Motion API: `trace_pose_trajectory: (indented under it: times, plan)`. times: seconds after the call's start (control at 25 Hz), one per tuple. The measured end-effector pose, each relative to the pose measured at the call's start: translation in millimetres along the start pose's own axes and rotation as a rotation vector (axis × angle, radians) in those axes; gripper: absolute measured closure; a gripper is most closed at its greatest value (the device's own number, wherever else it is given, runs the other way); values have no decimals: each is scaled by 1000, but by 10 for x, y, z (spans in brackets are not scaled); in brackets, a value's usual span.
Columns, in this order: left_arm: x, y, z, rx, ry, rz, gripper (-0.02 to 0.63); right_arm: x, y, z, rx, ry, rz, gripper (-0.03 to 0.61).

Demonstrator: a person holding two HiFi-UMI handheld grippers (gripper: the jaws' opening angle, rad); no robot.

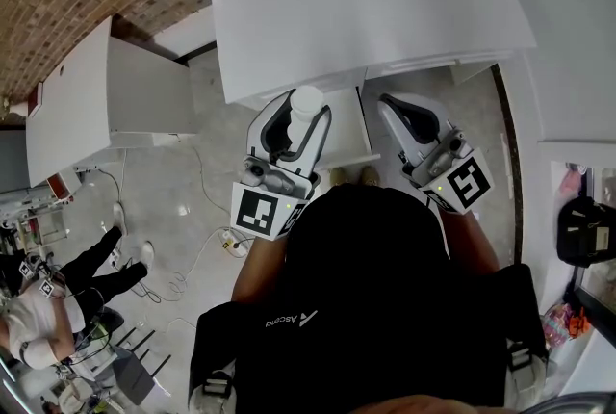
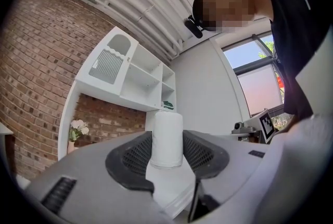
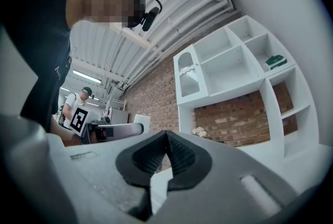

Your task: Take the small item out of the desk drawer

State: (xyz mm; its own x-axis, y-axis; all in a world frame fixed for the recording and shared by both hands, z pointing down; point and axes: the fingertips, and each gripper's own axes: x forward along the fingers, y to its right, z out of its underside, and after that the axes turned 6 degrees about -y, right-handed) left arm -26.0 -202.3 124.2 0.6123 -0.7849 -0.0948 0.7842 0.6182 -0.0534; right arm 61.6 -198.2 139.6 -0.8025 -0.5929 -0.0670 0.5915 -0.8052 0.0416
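The small item is a white cylinder (image 1: 306, 100), standing upright between the black pads of my left gripper (image 1: 308, 116), which is shut on it. In the left gripper view the cylinder (image 2: 167, 138) fills the gap between the ribbed pads, and the left gripper (image 2: 167, 158) points up at the room. My right gripper (image 1: 392, 104) is held beside it, just under the white desk's (image 1: 366, 8) front edge. In the right gripper view the right gripper (image 3: 166, 139) has its pads touching, with nothing between them. A white panel (image 1: 352, 125), perhaps the drawer, lies between the two grippers.
A white cabinet (image 1: 96, 104) stands at the left over a pale floor with cables (image 1: 192, 258). Another person (image 1: 58, 297) is at the lower left. A white shelf unit (image 3: 234, 61) on a brick wall and a vase of flowers (image 2: 77, 129) are in view.
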Motion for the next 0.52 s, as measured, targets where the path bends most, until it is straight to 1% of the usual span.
trace_pose_trajectory:
  times: [0.24,0.52]
  plan:
    - [-56,50,-18,-4,2,-3,439,-52,-35,-35,-20,27,-6,578]
    - [-107,4,-27,-5,3,-19,439,-49,-37,5,-35,6,-2,578]
